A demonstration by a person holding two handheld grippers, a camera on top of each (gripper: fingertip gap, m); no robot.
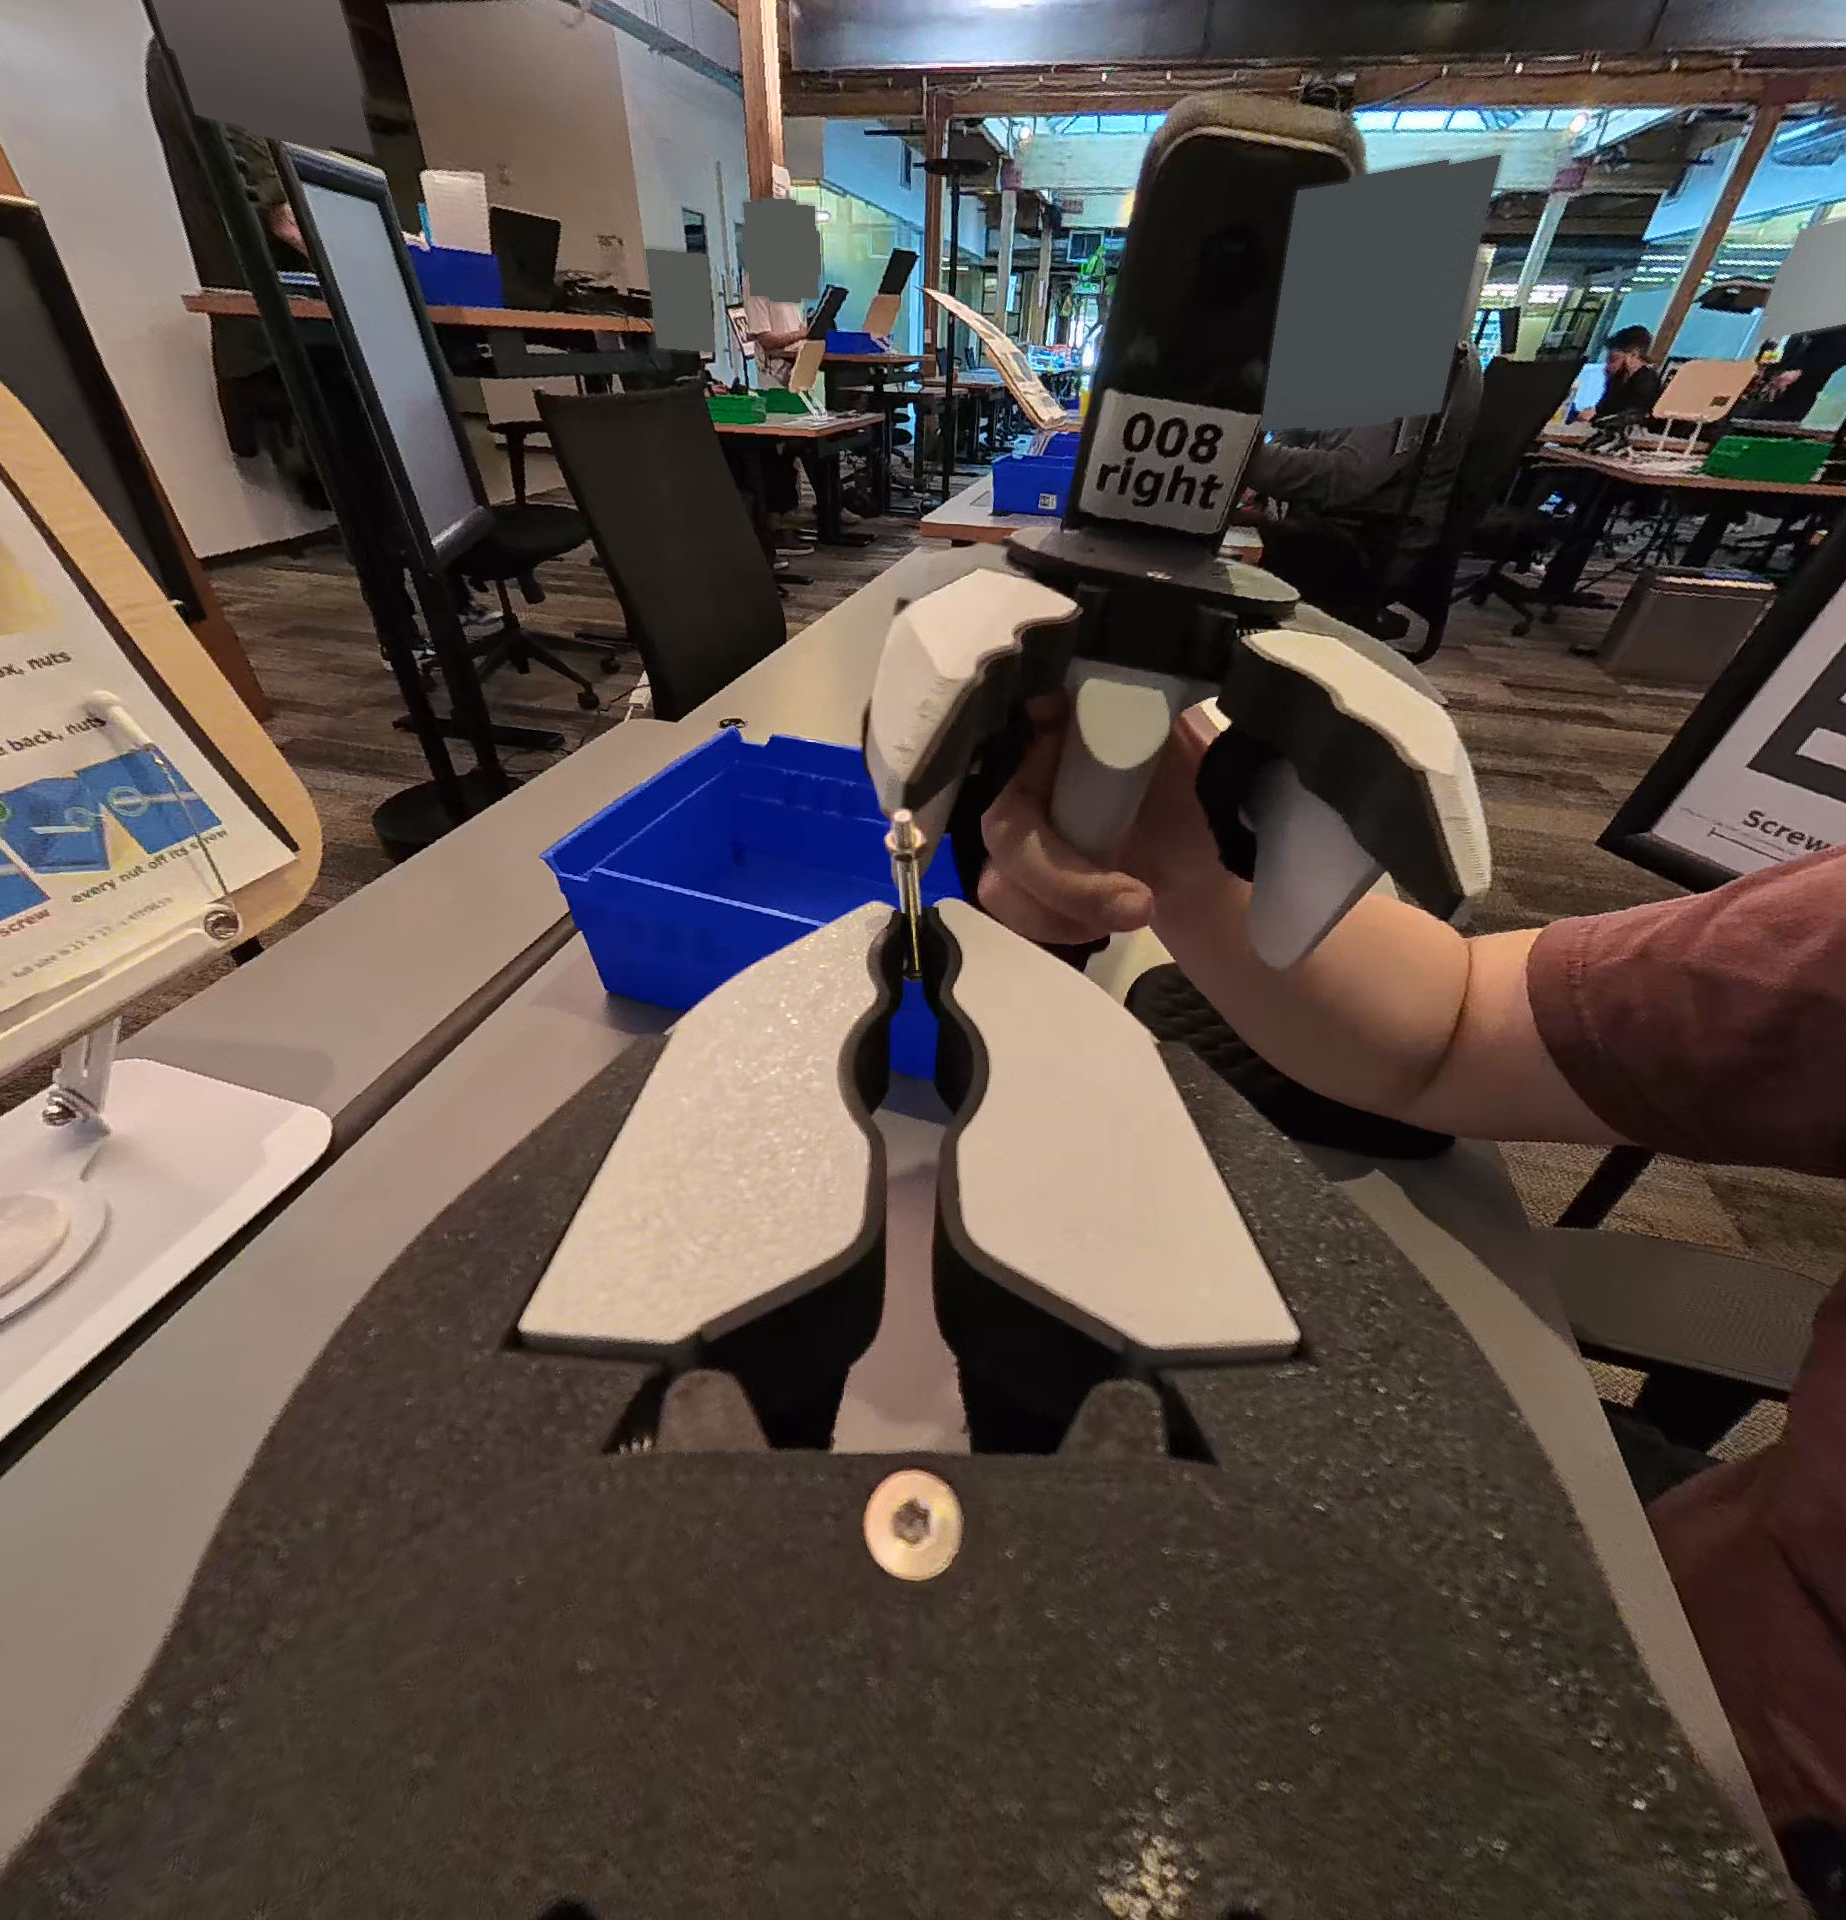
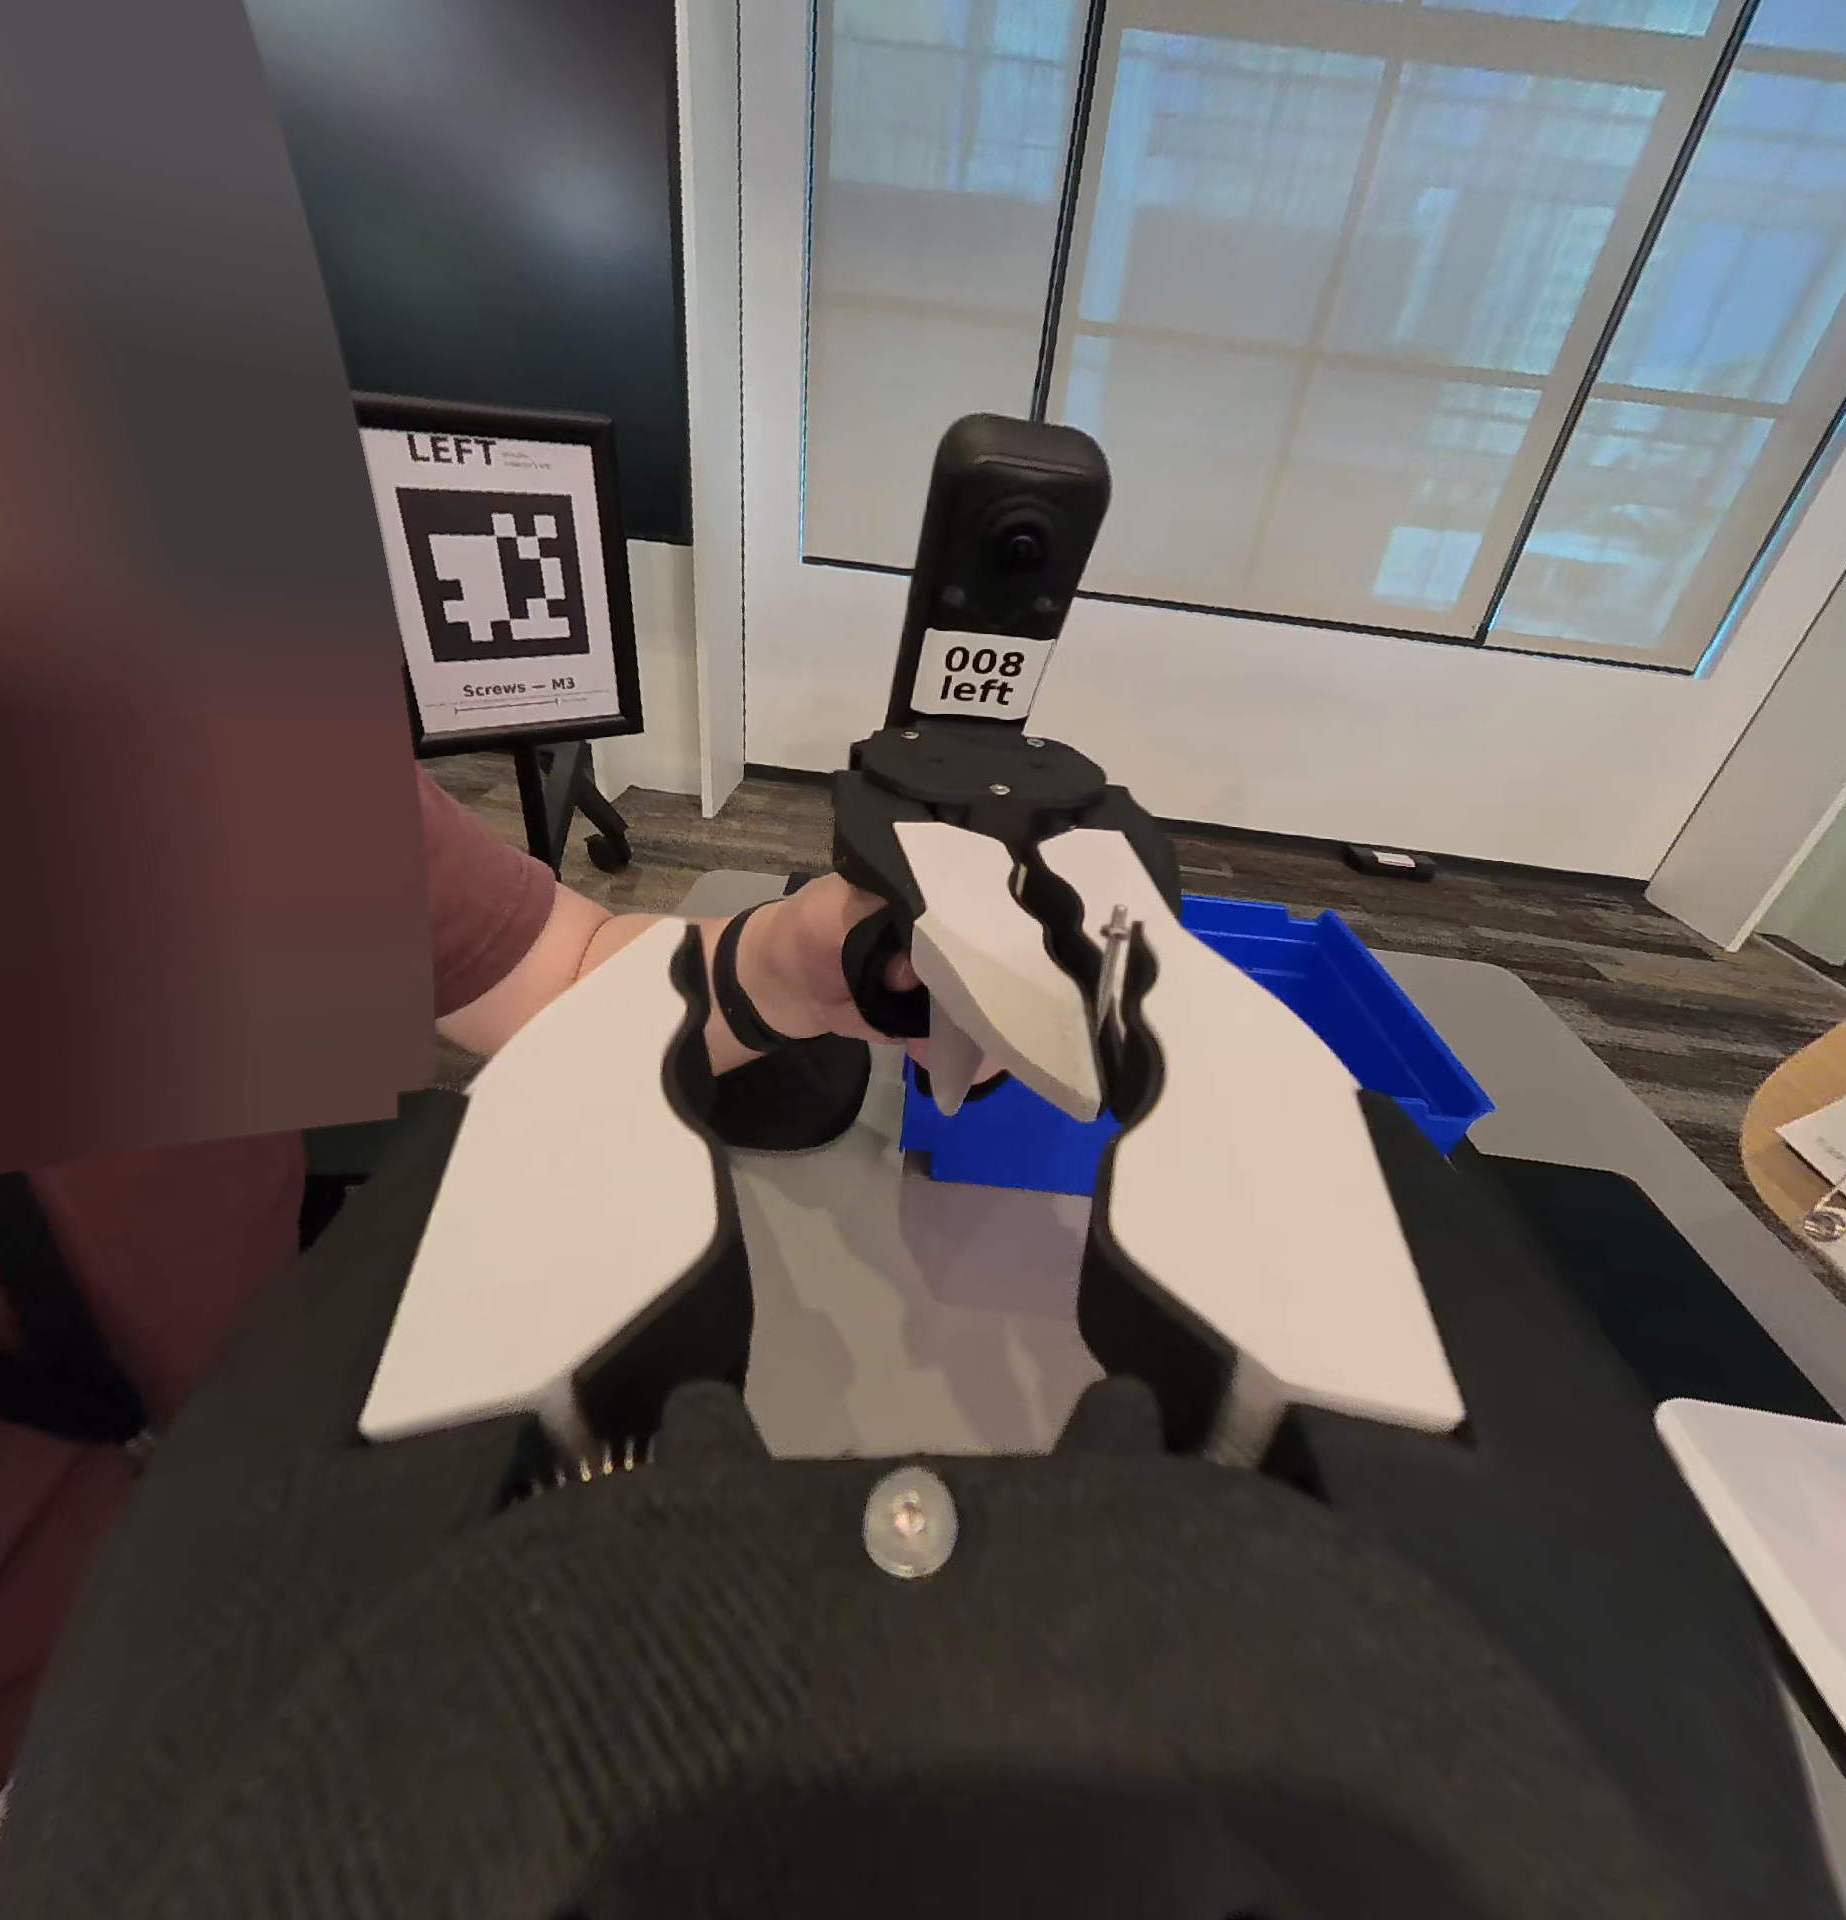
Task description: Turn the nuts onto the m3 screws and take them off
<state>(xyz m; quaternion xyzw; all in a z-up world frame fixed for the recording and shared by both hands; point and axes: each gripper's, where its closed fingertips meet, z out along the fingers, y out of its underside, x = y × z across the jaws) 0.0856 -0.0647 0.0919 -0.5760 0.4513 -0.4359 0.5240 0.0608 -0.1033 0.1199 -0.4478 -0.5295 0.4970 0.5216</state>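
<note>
My left gripper is shut on a thin m3 screw. The screw stands up out of the fingertips with its silver end on top. I cannot make out a nut on it. My right gripper is open and empty, facing the left one above the blue bin. In the left wrist view the right gripper has one fingertip right by the screw's top. In the right wrist view the left gripper holds the screw against the inner edge of my right-hand finger.
The blue bin sits on the grey table. An instruction card on a white stand is at the left. Framed marker signs stand on the floor beyond the table. A person's arm crosses from the right. One gripper's finger ends stand about 5 cm off the other's.
</note>
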